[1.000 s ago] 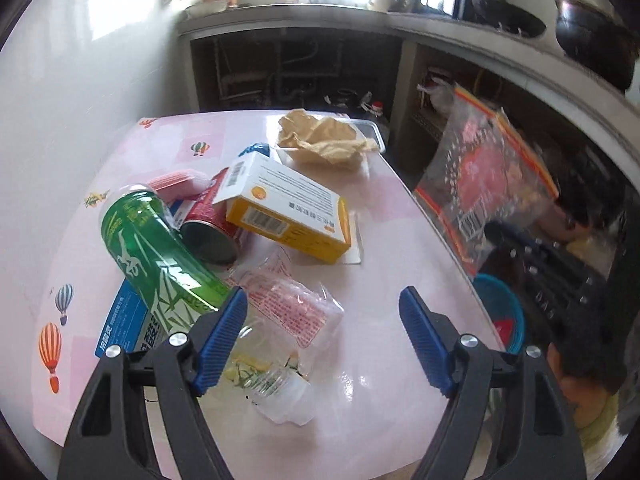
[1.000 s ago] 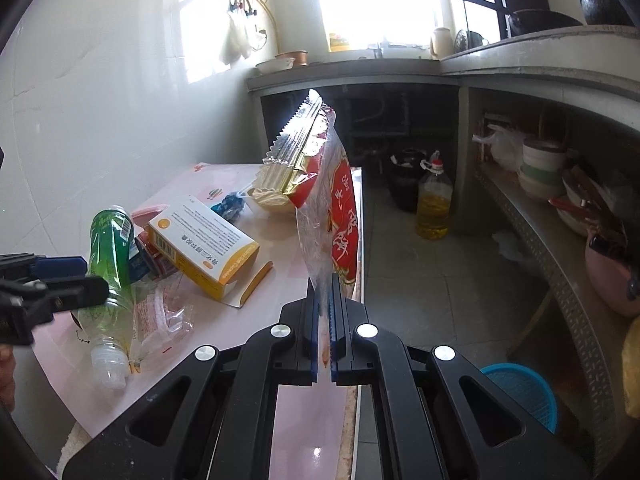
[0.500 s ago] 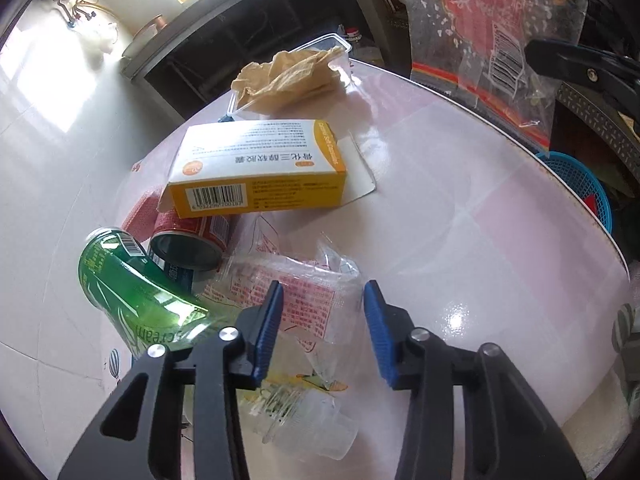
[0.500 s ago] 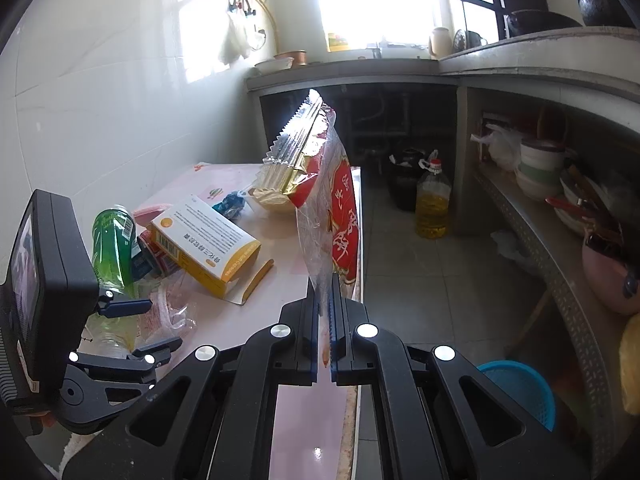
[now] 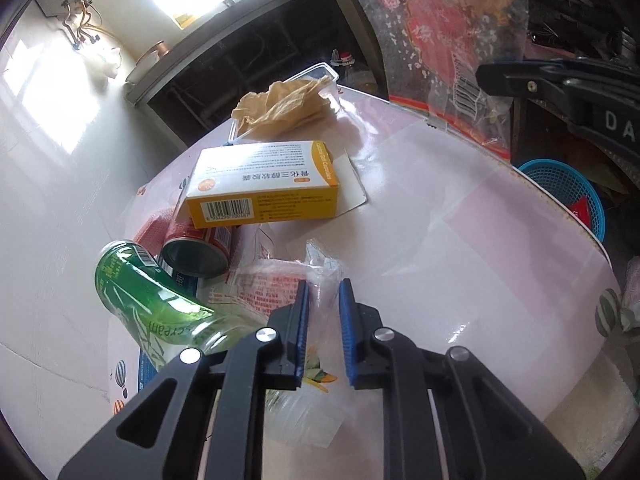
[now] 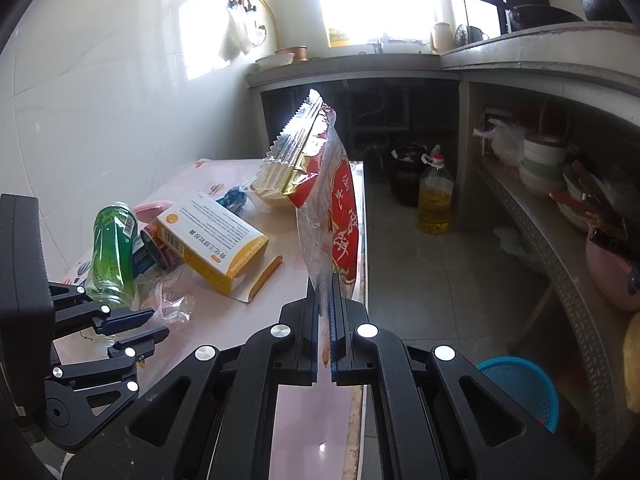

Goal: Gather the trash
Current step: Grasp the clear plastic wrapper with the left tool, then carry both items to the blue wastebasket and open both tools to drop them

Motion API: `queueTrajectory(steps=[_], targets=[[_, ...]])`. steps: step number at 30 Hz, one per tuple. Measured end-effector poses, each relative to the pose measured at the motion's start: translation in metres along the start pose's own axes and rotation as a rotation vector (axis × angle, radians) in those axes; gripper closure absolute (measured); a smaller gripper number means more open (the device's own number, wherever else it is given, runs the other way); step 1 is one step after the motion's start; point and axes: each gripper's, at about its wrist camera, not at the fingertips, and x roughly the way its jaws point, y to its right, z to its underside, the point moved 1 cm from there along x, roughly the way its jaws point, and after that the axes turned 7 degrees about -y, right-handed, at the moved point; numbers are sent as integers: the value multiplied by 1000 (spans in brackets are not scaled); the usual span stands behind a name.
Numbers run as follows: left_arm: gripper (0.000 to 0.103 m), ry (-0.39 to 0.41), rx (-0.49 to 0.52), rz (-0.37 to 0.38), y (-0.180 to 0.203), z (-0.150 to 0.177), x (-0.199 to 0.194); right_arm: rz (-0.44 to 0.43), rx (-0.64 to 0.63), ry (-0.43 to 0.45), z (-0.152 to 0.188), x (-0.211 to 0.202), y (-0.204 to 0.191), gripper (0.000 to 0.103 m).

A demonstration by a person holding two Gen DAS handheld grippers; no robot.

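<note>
My left gripper (image 5: pixel 323 334) has its jaws nearly shut on a crumpled clear plastic wrapper (image 5: pixel 280 284) lying on the pink table (image 5: pixel 460 248). The left gripper also shows in the right wrist view (image 6: pixel 140 326). My right gripper (image 6: pixel 324 328) is shut on the edge of a clear and red snack bag (image 6: pixel 332 200), held upright at the table's right side; the bag also shows in the left wrist view (image 5: pixel 440 40). A green bottle (image 5: pixel 152 304), a red can (image 5: pixel 200 246), a yellow and white box (image 5: pixel 264 184) and crumpled brown paper (image 5: pixel 284 108) lie on the table.
A blue basket (image 6: pixel 524 388) stands on the floor right of the table. An oil bottle (image 6: pixel 434 196) stands by the concrete counter. Shelves with bowls (image 6: pixel 544 160) run along the right. A tiled wall (image 6: pixel 100 100) borders the table's left.
My left gripper has moved down and forward onto the clear wrapper and its jaws have closed around it. The right gripper keeps holding the bag in place.
</note>
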Motion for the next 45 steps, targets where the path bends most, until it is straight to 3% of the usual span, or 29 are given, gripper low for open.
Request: queueTrajectory(steps=[18, 29, 35, 38, 42, 45], targets=[[90, 154, -124, 196, -21, 8, -100, -25, -24, 10, -1, -12, -5, 100], [90, 262, -226, 301, -42, 11, -133, -30, -17, 43, 5, -40, 1, 100], [90, 333, -245, 505, -35, -21, -145, 18, 92, 83, 10, -72, 40, 100], [90, 348, -239, 651, -20, -51, -146, 103, 150, 102, 18, -92, 72, 100], [90, 319, -205, 821, 13, -94, -136, 220, 223, 84, 36, -107, 118, 100], [90, 234, -181, 911, 47, -123, -115, 273, 281, 37, 57, -105, 146, 100]])
